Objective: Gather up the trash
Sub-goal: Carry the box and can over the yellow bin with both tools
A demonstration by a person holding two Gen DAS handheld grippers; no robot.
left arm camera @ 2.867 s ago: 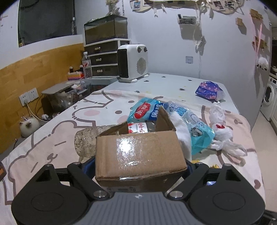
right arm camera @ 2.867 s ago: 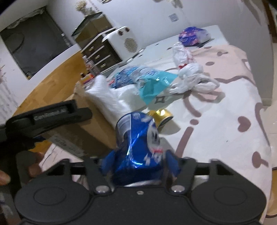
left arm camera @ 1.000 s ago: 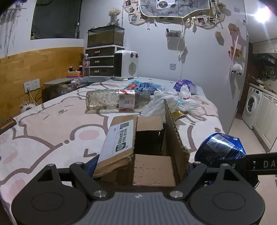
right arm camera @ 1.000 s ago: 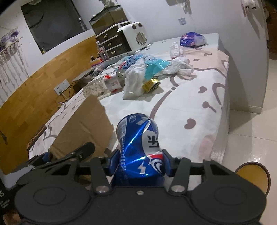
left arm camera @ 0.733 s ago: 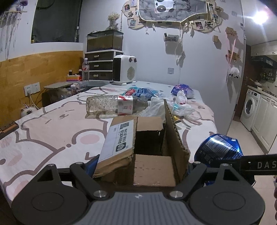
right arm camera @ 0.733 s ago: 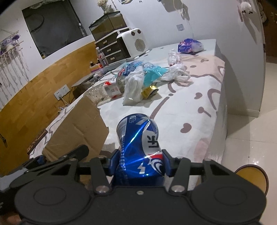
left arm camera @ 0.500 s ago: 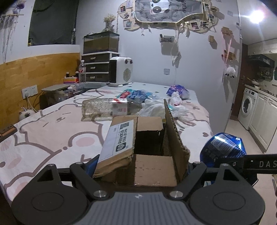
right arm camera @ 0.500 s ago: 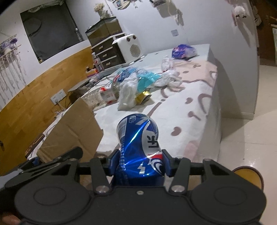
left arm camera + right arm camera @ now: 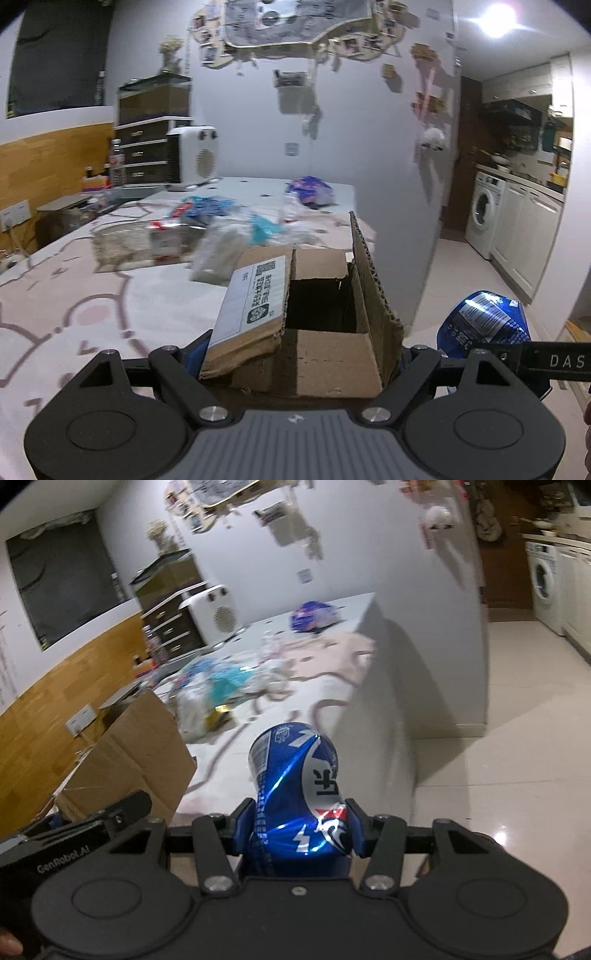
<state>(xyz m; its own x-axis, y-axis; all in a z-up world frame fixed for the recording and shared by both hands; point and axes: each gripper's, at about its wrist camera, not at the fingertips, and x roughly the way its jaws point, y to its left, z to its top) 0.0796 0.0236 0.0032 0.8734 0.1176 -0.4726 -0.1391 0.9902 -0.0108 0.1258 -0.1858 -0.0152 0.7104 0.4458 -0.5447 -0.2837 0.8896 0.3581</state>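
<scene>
My left gripper [image 9: 295, 363] is shut on an open brown cardboard box [image 9: 306, 321] with a white label on one flap, held in the air off the bed's corner. The box also shows in the right wrist view [image 9: 129, 753]. My right gripper [image 9: 297, 827] is shut on a crushed blue drink can [image 9: 295, 794], held to the right of the box; the can shows in the left wrist view [image 9: 484, 321]. More trash lies on the bed: a clear plastic bottle [image 9: 147, 242], plastic bags [image 9: 218, 251], a gold can [image 9: 218, 716] and a purple packet [image 9: 310, 190].
The bed [image 9: 74, 295] with a pink cartoon sheet is to the left and ahead. A white heater [image 9: 192, 158] and drawers [image 9: 147, 155] stand behind it. A grey wall [image 9: 424, 590] ends at the bed's right; tiled floor [image 9: 517, 738] and a washing machine [image 9: 482, 214] lie beyond.
Both grippers have backed away from the bed and swung right, each keeping its load. The bed's trash looks farther off and more floor shows.
</scene>
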